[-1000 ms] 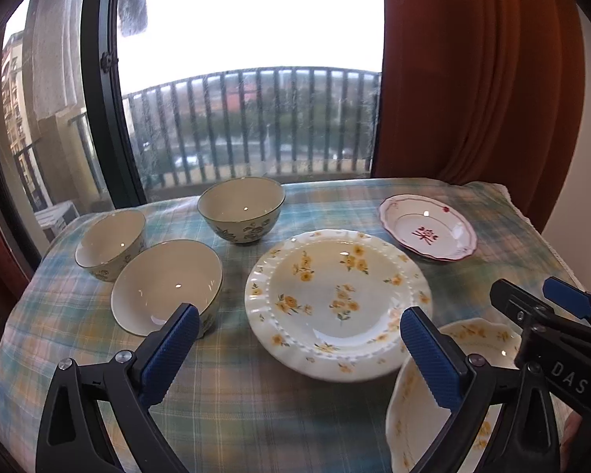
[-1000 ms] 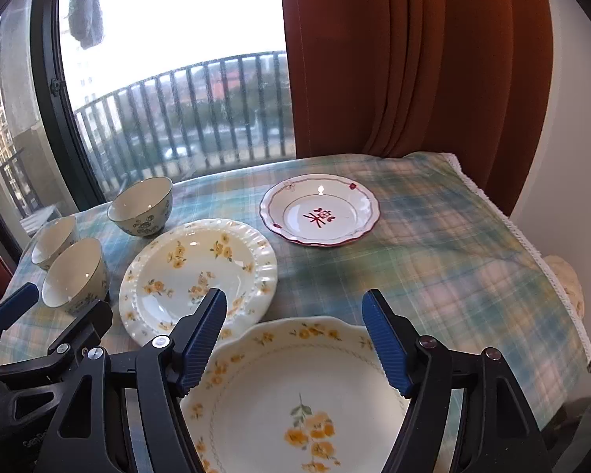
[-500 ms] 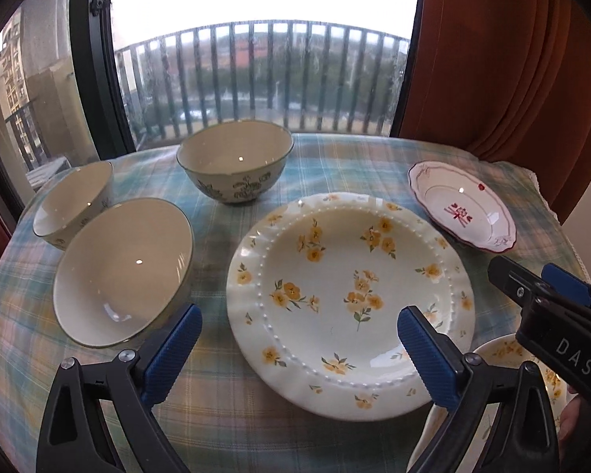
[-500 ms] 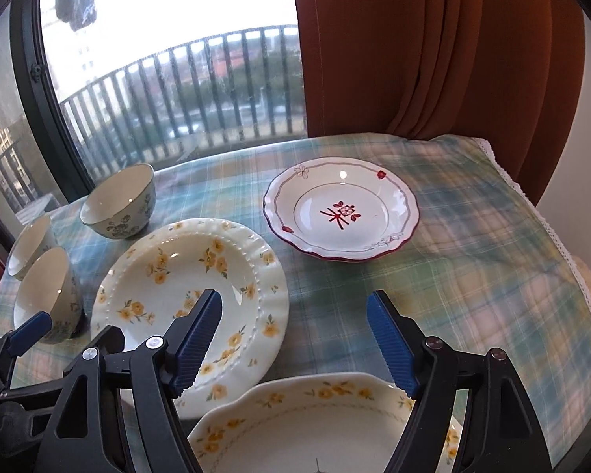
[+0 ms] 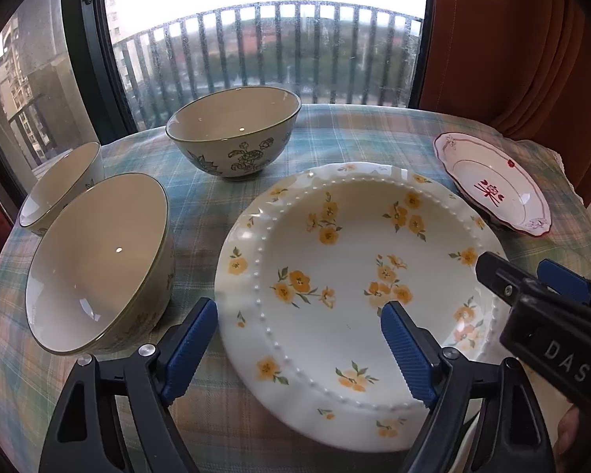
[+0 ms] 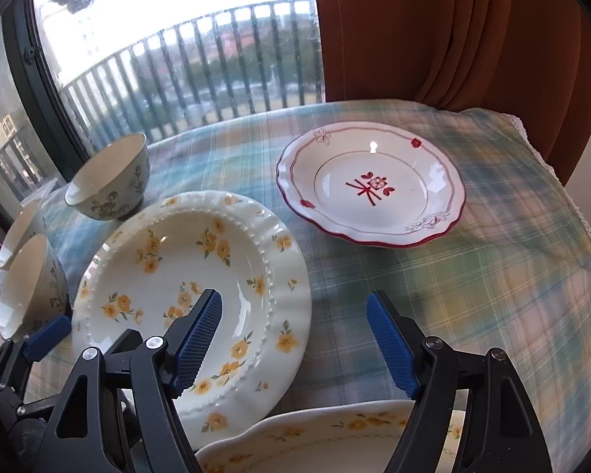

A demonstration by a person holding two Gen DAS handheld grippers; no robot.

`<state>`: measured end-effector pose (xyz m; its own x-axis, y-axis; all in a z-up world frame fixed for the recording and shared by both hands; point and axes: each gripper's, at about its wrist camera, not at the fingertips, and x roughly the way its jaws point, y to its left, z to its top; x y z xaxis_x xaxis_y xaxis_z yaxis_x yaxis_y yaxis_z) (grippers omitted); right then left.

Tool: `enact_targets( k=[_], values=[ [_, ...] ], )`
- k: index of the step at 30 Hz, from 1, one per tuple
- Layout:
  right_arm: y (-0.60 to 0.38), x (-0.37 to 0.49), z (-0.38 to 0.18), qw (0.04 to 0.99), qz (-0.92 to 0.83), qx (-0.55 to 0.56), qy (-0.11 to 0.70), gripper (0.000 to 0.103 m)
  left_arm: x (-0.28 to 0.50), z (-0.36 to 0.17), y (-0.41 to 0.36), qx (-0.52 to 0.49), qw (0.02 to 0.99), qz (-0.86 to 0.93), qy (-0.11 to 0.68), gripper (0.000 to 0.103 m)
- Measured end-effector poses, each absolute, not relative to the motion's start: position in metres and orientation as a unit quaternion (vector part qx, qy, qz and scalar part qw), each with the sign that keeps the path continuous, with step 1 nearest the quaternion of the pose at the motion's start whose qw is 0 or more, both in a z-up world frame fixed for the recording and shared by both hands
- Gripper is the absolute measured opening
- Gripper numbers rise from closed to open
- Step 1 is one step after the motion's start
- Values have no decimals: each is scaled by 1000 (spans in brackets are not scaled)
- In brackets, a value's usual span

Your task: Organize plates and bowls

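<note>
You are approaching the yellow-flowered plate (image 5: 358, 287) at the middle of the surface (image 6: 512, 276), your left gripper (image 5: 295, 349) closing its fingers around the near-left rim, your right gripper (image 6: 295, 339) wide and empty over the right rim, so next you need a firm rim grip.

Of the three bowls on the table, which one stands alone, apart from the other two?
The far bowl near the window, with dark flowers drawn on its side. The other two bowls sit close together at the table's left edge.
</note>
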<state>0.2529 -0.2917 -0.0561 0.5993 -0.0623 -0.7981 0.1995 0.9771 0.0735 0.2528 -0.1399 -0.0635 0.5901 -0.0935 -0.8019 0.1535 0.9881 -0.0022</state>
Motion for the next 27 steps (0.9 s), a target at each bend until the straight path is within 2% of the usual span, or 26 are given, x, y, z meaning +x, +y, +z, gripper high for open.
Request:
enact_targets(
  k=[12, 18, 27],
  values=[
    [-286, 270, -76, 879, -61, 68, 467, 78, 263, -75, -141, 37, 880, -51, 471, 86],
    [-281, 282, -87, 871, -48, 62, 485, 66, 269, -81, -143, 40, 875, -52, 479, 86],
    [-279, 286, -89, 875, -58, 66, 477, 64, 273, -83, -143, 29, 879, -51, 473, 86]
  ],
)
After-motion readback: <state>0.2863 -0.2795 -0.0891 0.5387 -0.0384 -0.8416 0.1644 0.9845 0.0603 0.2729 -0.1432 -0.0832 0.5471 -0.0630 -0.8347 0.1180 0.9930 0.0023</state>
